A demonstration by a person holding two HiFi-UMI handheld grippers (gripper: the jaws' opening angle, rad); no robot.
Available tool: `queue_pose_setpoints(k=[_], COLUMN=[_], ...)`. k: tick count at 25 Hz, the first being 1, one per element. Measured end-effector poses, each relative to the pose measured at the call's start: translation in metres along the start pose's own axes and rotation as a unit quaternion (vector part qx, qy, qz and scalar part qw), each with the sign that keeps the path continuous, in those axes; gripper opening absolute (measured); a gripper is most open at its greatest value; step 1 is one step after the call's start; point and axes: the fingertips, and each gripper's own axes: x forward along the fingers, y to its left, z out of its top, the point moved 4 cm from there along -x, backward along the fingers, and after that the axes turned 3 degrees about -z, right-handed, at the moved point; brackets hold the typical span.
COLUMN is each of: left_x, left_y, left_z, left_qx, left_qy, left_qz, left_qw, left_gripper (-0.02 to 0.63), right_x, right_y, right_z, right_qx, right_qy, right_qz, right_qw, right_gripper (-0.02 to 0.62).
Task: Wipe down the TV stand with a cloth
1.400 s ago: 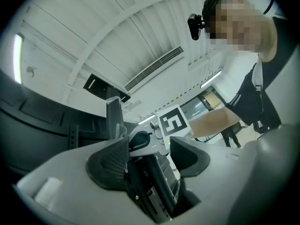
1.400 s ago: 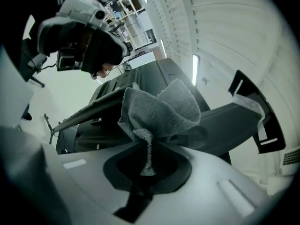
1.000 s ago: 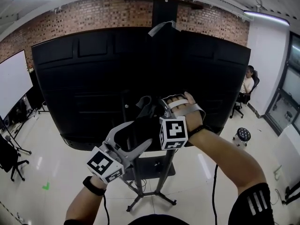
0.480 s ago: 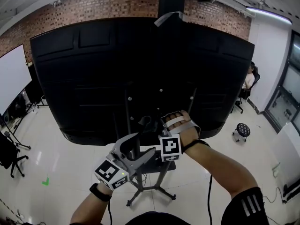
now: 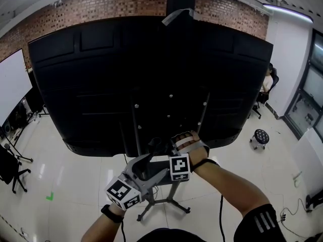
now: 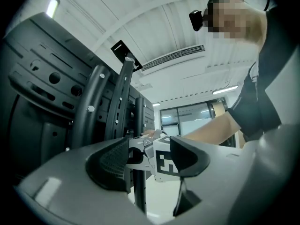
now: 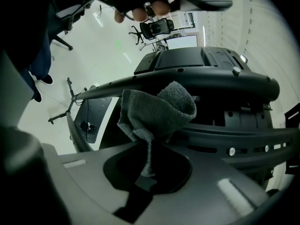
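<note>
TV: the back panel fills most of the head view. It is black and mounted high on the stand, which has two bolted uprights and a splayed foot on the floor.

Left gripper: jaws apart, gripping nothing. One upright shows in the gap, but I cannot tell whether it sits between the jaws or beyond them.

Right gripper: jaws closed on the grey cloth, pinched by a narrow tail only. The bunched bulk lies against a curved rail of the stand, just below the screen's lower edge.

Judgement: wiping is under way on the upper frame. The foot and lower post look undone.

Risks:
- The thin pinch may slip, because bolt heads along the rails could snag the bunched cloth and pull it free.
- A hard sideways stroke could rock the top-heavy TV, since the open left gripper braces nothing.
- The two grippers are close together and could knock each other.
</note>
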Motion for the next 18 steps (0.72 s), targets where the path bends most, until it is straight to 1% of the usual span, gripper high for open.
queue_pose_setpoints(k=[2, 4, 6, 9, 12, 16, 18], left_x=[0.0, 0.0, 0.002, 0.006, 0.015, 0.031, 0.042], left_y=[0.003, 0.005, 0.006, 0.003, -0.005, -0.023, -0.03], left_z=[-0.006, -0.008, -0.004, 0.007, 0.023, 0.042, 0.048], left_qx=[-0.001, 0.001, 0.007, 0.023, 0.041, 0.058, 0.063], left_qy=[0.003, 0.004, 0.002, -0.008, -0.022, -0.042, -0.05], left_qz=[0.003, 0.007, 0.01, 0.01, 0.0, -0.022, -0.035], left_qw=[1.0, 1.0, 0.9999, 0.9996, 0.9989, 0.9972, 0.9962], left_gripper=[0.298, 0.299, 0.299, 0.299, 0.299, 0.298, 0.298], right_x=[-0.003, -0.016, -0.034, -0.067, -0.103, -0.146, -0.161], right_y=[0.0, -0.009, -0.023, -0.044, -0.065, -0.093, -0.106], right_z=[0.0, 0.002, 0.0, -0.01, -0.033, -0.073, -0.094], right_qx=[0.03, 0.102, 0.185, 0.267, 0.329, 0.396, 0.418], right_qy=[-0.012, -0.045, -0.091, -0.139, -0.162, -0.179, -0.178], right_qz=[0.005, 0.007, 0.003, -0.024, -0.056, -0.102, -0.125], right_qw=[0.999, 0.994, 0.979, 0.953, 0.928, 0.895, 0.882], right_gripper=[0.021, 0.021, 0.021, 0.021, 0.021, 0.021, 0.021])
